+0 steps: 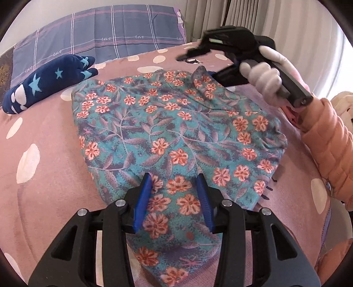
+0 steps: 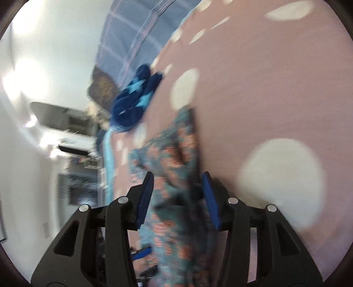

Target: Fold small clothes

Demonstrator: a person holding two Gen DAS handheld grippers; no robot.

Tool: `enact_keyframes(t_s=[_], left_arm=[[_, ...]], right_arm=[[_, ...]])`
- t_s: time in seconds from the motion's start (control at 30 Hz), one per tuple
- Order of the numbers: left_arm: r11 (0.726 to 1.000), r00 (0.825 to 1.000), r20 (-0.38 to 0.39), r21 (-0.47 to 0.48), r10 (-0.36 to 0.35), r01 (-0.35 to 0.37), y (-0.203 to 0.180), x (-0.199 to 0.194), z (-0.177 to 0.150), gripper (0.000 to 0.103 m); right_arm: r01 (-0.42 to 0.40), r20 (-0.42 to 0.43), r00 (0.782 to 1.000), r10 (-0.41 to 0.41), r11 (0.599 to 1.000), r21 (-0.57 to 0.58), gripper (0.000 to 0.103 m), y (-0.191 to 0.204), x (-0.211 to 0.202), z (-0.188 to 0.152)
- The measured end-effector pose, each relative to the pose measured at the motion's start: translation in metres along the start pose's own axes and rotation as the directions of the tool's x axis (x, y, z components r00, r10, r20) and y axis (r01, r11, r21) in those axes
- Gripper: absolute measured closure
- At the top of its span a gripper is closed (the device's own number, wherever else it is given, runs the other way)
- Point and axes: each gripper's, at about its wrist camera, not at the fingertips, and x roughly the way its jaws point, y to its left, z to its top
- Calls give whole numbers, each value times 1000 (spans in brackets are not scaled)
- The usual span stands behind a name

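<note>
Left wrist view. A bed with a pink bedspread [image 1: 44, 141] dotted in cream fills the frame. At its far end lies a grey-blue plaid pillow [image 1: 106, 33] with "love" lettering; pale curtains [image 1: 220, 15] hang behind on the right. The floral garment [image 1: 167, 132], teal with orange flowers, lies spread on the bedspread, broad at the far end and narrowing toward the camera, its long axis running from the camera away to the pillow. Its near, narrow end passes under the left gripper [image 1: 175, 198]. The blue jaws stand partly open above the cloth with the fabric lying flat between them; they do not pinch it. A navy star-print item [image 1: 48, 84] sits bunched at far left, apart from the garment. At upper right a white-gloved hand [image 1: 267, 72] in a peach quilted sleeve [image 1: 331, 143] carries the right gripper [image 1: 187, 56], blurred, over the garment's far right corner, where a flap of cloth stands raised.

Right wrist view. Heavily blurred and rolled, so the bed edge runs steeply up the frame. Only here: a white wall [image 2: 33, 55] and dim furniture beyond the bed at left. The right gripper's [image 2: 177, 194] jaws stand partly open with garment fabric between the pads; whether they press it I cannot tell. The garment stretches away from them, toward the star-print item.
</note>
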Motion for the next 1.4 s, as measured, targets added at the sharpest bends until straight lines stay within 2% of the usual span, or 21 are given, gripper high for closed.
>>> enact_keyframes(t_s=[0.2,0.27,0.33,0.37,0.4,0.47,0.5,0.53,0.6,0.67,0.73,0.8,0.87,0.93,0.97,1.03,1.07,1.13,1.27,1.33,1.4], left_arm=[[1000,1000,6,-10,-14,14,4,2,2,60],[1000,1000,7,-10,-15,15,4,2,1,60],[1000,1000,9,-13,-18,18,3,2,1,60],[1000,1000,10,-13,-20,20,4,2,1,60],[1000,1000,10,-14,-21,21,4,2,1,60],[1000,1000,11,-14,-23,23,5,2,1,59],[1000,1000,11,-14,-26,26,5,2,1,59],[999,1000,11,-14,-29,29,5,2,1,58],[999,999,11,-13,-32,32,4,2,0,57],[999,999,11,-11,-32,32,4,2,0,57],[999,999,13,-10,-31,31,4,2,0,57],[999,999,12,-10,-32,32,4,2,0,57],[999,999,11,-10,-32,32,4,2,1,56],[1000,1000,10,-8,-29,29,4,2,1,56],[1000,1000,12,-7,-27,27,3,1,1,56],[1000,1000,14,-6,-27,27,3,1,0,56],[1000,1000,15,-7,-27,27,3,1,-1,56],[1000,999,17,-8,-30,30,4,0,-2,56],[999,999,17,-10,-32,32,5,0,-3,56],[999,999,12,-11,-30,30,5,-1,-2,56],[1000,1000,10,-8,-23,23,4,-4,1,56]], right_arm=[[0,0,1000,0,999,-35,57,24,21,24],[33,18,999,-32,996,-78,66,35,25,29],[58,29,998,-55,992,-114,87,43,26,27],[64,37,998,-59,986,-153,88,49,23,23],[76,44,997,-69,981,-179,87,53,21,20],[163,72,986,-151,959,-232,86,58,15,14],[210,86,977,-194,947,-243,79,57,12,13],[237,93,971,-220,940,-245,73,55,10,13],[273,91,962,-258,936,-225,67,45,5,15],[285,61,958,-279,940,-185,66,33,8,17],[268,26,963,-267,952,-151,68,26,13,16],[157,-25,986,-163,976,-150,73,30,21,9],[59,-65,995,-75,974,-220,73,48,28,-4],[3,-109,993,-41,944,-330,71,71,35,-21],[-6,-118,992,-45,917,-399,71,83,36,-32],[32,-70,994,-79,858,-512,70,96,31,-44],[59,-39,995,-92,857,-513,70,95,27,-42],[112,14,993,-117,900,-421,68,78,18,-25],[151,66,988,-139,962,-228,68,39,6,3],[141,60,989,-133,976,-163,68,25,6,9],[157,66,987,-149,976,-150,68,20,5,10]])
